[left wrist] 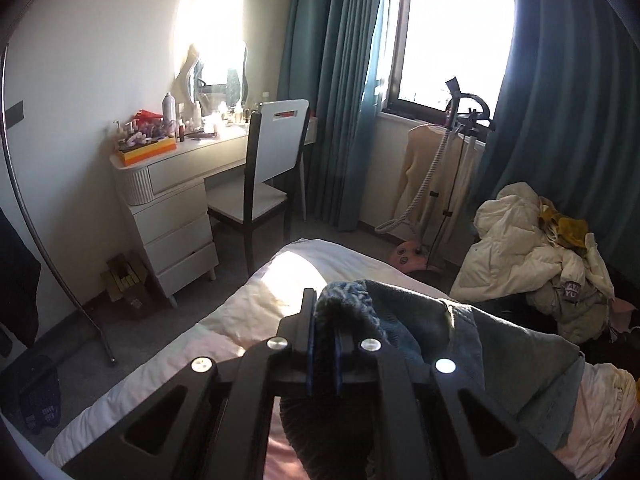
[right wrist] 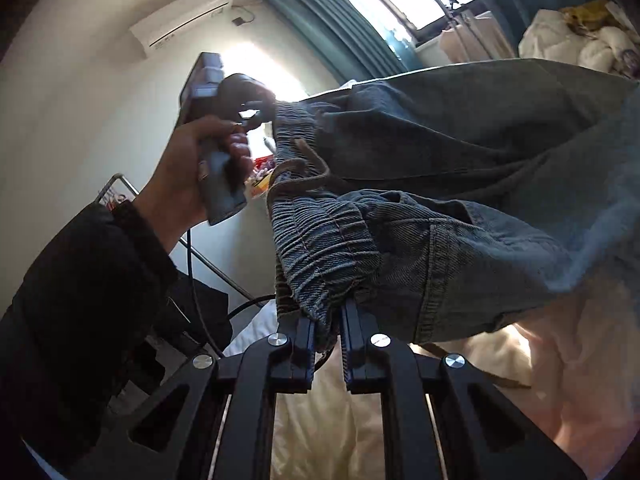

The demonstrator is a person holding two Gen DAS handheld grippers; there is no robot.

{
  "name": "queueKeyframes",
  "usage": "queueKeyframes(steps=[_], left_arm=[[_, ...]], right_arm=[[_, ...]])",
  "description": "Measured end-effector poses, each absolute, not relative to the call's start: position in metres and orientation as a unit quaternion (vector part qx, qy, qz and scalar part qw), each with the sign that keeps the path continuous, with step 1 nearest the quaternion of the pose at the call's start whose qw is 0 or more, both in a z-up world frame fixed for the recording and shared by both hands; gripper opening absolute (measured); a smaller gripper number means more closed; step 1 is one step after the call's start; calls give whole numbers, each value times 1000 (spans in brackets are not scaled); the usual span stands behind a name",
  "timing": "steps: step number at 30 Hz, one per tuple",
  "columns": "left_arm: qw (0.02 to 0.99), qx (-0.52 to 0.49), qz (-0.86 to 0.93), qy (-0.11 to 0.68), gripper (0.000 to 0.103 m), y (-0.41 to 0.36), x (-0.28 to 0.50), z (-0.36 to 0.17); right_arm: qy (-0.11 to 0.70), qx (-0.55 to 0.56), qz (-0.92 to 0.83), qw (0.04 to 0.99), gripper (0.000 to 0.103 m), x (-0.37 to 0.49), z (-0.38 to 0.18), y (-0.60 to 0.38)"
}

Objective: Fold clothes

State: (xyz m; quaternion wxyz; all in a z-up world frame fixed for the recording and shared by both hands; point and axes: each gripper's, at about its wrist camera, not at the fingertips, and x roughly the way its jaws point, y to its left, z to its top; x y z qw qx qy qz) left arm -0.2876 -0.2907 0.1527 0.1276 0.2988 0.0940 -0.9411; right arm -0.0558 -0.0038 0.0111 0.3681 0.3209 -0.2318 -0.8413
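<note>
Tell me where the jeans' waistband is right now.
In the right wrist view the waistband hangs centre frame, pinched by the right gripper below and the left gripper above, over the bed.

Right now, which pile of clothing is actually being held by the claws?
The blue jeans, pinched at the stretchy waistband; the cream jacket heap lies untouched by the curtain.

The bed lies bare and open toward its near left corner, sunlit cover free for a pass. The jeans, stretched between both grippers, hang over the bed's middle and screen what lies under them. Left of the bed a strip of grey floor runs to the dressing table and chair, narrowed by a curved metal rail. To the right, a heap of pale clothes (a garment steamer just behind it) crowds the floor below the window.
</note>
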Motion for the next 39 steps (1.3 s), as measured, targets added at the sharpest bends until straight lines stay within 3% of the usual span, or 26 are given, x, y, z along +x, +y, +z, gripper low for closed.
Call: queueKeyframes(steps=[13, 21, 27, 30, 31, 39], left_arm=[[95, 379, -917, 79, 7, -384, -415, -4], [67, 365, -923, 98, 8, -387, -406, -32], [72, 378, -919, 80, 29, -381, -373, -7], [77, 369, -922, 94, 55, -387, -338, 6], [83, 364, -922, 101, 60, -390, -325, 10], [88, 347, -926, 119, 60, -346, -234, 30]], right_arm=[[-169, 367, -823, 400, 13, -157, -91, -137], [-132, 376, -830, 391, 16, -169, -117, -151], [-91, 389, -828, 394, 29, -179, -103, -143], [-78, 399, -822, 398, 51, -174, -93, -145], [-73, 401, -821, 400, 63, -170, -88, -143], [-51, 370, -848, 377, 67, -125, -37, -105]])
